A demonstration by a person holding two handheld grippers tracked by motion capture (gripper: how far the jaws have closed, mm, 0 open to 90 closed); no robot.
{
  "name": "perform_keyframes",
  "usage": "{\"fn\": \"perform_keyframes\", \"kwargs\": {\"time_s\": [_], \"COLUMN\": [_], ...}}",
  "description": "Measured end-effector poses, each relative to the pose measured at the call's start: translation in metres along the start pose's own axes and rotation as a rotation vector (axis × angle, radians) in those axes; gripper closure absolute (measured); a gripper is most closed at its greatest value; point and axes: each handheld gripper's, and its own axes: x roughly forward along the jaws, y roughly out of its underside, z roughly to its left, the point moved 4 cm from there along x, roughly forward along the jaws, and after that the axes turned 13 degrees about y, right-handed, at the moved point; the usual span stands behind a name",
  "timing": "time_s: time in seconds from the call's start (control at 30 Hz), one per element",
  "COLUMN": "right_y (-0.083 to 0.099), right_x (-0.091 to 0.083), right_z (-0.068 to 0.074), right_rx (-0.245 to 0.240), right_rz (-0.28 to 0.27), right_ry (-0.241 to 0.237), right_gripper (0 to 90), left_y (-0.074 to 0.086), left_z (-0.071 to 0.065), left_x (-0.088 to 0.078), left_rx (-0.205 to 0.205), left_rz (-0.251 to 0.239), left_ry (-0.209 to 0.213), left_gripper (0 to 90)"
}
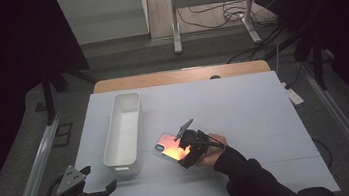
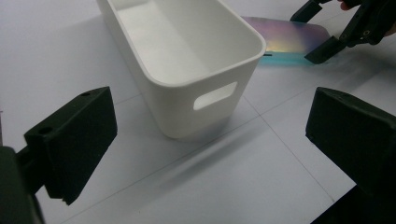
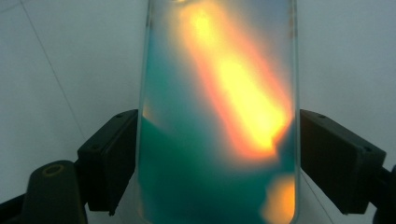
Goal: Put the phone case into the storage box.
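A dim room surrounds a white table point(image 1: 244, 104), with a metal stand and loose cables on the floor beyond its far edge.

In the high view, the long white bin point(image 1: 124, 134) serves as landmark, lying lengthwise on the table. Just to its right lies the phone case point(image 1: 168, 145), glowing orange and pink, flat on the table. The right gripper point(image 1: 183, 150) sits over the case's near end, held by a hand in a dark sleeve. The left gripper point(image 1: 99, 180) hovers off the bin's near end, at the table's front corner, its jaws spread.

In the left gripper view, the two black jaws stand wide apart with nothing between them. The bin point(image 2: 187, 56) sits straight ahead, its end wall with the handle slot facing the camera. Behind the bin's far right corner the case point(image 2: 285, 42) shows as an iridescent slab, with the right gripper point(image 2: 322, 32) straddling its end.

In the right gripper view, the case point(image 3: 219, 116) runs up the middle — teal at the bottom, a yellow-orange streak above. The jaws' pads meet its two long edges, one on each side, pinching it across its width while it lies on the table point(image 3: 56, 70).
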Motion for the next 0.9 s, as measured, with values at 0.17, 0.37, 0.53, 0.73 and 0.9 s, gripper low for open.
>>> {"fn": "perform_keyframes", "kwargs": {"time_s": [0.17,0.37,0.53,0.73,0.9], "right_y": [-0.001,0.000,0.001,0.003,0.006], "right_x": [-0.006,-0.017,-0.027,-0.036,-0.044], "right_z": [-0.001,-0.005,-0.007,-0.010,-0.015], "right_rx": [0.013,0.019,0.027,0.034,0.037], "right_rz": [-0.025,-0.065,-0.095,-0.116,-0.144], "right_ry": [-0.010,-0.031,-0.050,-0.058,-0.063], "right_gripper": [16.7,16.7,16.7,16.8,16.7], "left_y": [0.000,0.000,0.000,-0.001,-0.001], "left_z": [0.000,-0.003,-0.005,-0.007,-0.007], "left_x": [0.000,0.001,0.002,0.004,0.004], "left_rx": [0.000,0.029,0.045,0.070,0.066], "left_rz": [-0.005,0.012,0.020,0.043,0.043], "left_ry": [0.005,0.000,-0.006,-0.011,-0.015], "left_gripper": [1.6,0.9,0.6,0.5,0.1]}}
